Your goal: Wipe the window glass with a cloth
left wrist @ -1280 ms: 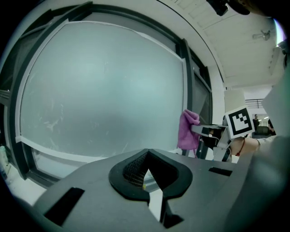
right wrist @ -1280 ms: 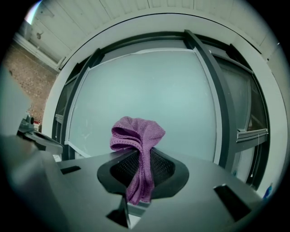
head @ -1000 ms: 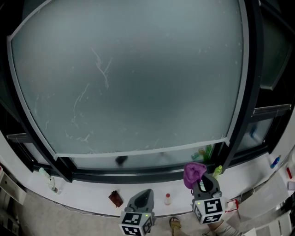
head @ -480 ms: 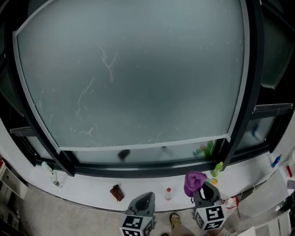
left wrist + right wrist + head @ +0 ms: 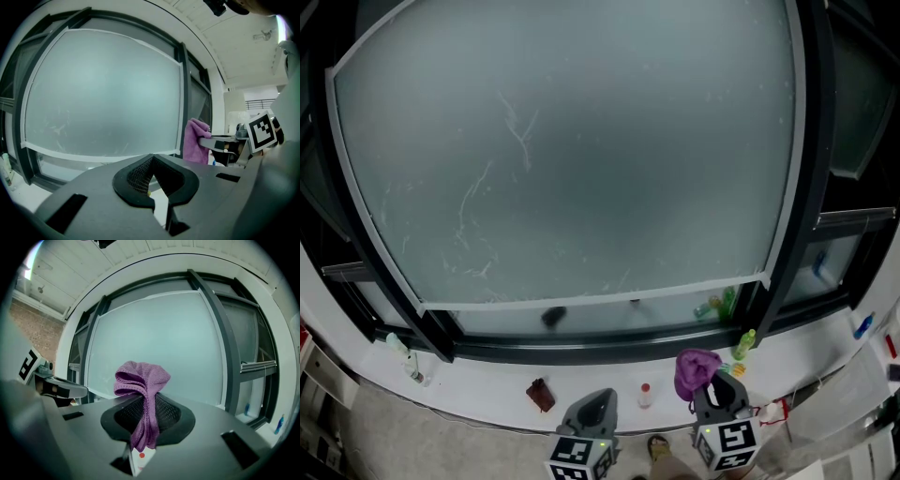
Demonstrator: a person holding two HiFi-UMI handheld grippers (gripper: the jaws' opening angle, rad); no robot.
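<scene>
Purple knit cloth (image 5: 696, 367) clenched in the right gripper (image 5: 719, 386), held low before the large frosted window glass (image 5: 572, 159).

In the right gripper view the jaws of the right gripper (image 5: 149, 401) are closed on the cloth (image 5: 143, 380). It bunches up above the jaws and hangs down between them. In the head view it sits over the white sill (image 5: 487, 384), below the pane's lower right corner. The left gripper (image 5: 598, 405) is beside it, its jaws (image 5: 152, 161) pressed together at the tips with nothing between them. A small white bottle with a red cap (image 5: 645, 395) stands on the sill between the two grippers. Faint scratchy streaks mark the left half of the glass, which sits in a dark frame (image 5: 787, 234).
</scene>
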